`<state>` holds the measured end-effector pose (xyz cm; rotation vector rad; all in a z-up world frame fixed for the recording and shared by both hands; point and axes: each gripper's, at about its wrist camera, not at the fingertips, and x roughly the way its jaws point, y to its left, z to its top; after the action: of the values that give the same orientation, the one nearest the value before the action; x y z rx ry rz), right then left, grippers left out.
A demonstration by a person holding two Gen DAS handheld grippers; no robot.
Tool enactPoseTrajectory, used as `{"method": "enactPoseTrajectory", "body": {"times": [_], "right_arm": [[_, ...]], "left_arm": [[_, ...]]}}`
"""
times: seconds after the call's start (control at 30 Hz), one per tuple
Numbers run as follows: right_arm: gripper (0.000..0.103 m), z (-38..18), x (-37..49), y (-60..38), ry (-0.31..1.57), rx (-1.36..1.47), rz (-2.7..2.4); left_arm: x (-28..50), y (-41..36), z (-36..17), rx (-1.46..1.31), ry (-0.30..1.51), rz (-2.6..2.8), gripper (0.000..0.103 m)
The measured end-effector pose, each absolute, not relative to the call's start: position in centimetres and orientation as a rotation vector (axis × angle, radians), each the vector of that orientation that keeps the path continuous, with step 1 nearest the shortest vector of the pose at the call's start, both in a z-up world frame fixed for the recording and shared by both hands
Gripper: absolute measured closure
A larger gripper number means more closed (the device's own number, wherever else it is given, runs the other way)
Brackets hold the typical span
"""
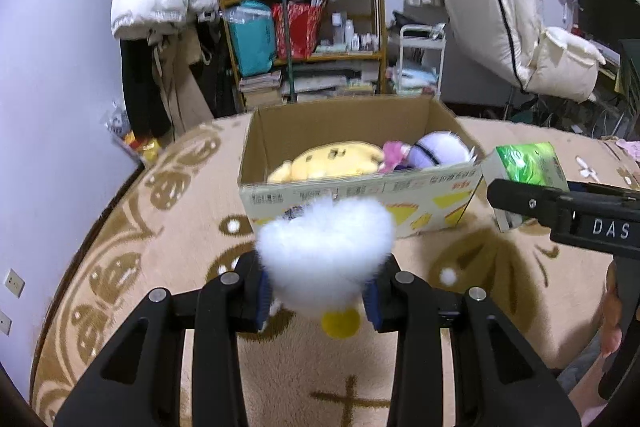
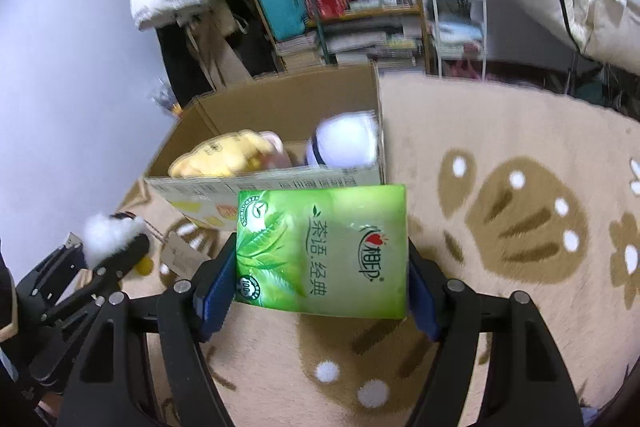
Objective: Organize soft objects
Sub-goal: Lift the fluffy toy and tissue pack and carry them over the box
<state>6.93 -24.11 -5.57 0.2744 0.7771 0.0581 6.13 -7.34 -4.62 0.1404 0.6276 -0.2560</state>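
Transfer step was in hand: left gripper (image 1: pixel 318 301) clamped a white plush toy (image 1: pixel 326 253), right gripper (image 2: pixel 320 297) a tissue pack (image 2: pixel 322 251), both near the box (image 1: pixel 360 193) front edge (toys inside); next, lift over the rim.

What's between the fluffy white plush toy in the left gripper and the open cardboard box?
Only bare beige patterned carpet; the left wrist view shows nothing lying between the fluffy white plush toy and the open cardboard box.
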Motion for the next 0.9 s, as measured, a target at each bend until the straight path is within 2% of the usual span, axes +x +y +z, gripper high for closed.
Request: {"method": "enactPoseTrajectory", "body": {"times": [0.37, 0.9], "right_arm": [[0.026, -1.4, 5.7, -24.3, 0.594, 0.254, 0.068], [0.026, 2.6, 8.5, -24.4, 0.491, 0.190, 0.069]], "left_arm": [[5.3, -6.8, -0.4, 0.133, 0.492, -0.234, 0.068], [8.5, -7.7, 4.4, 0.202, 0.340, -0.241, 0.068]]}}
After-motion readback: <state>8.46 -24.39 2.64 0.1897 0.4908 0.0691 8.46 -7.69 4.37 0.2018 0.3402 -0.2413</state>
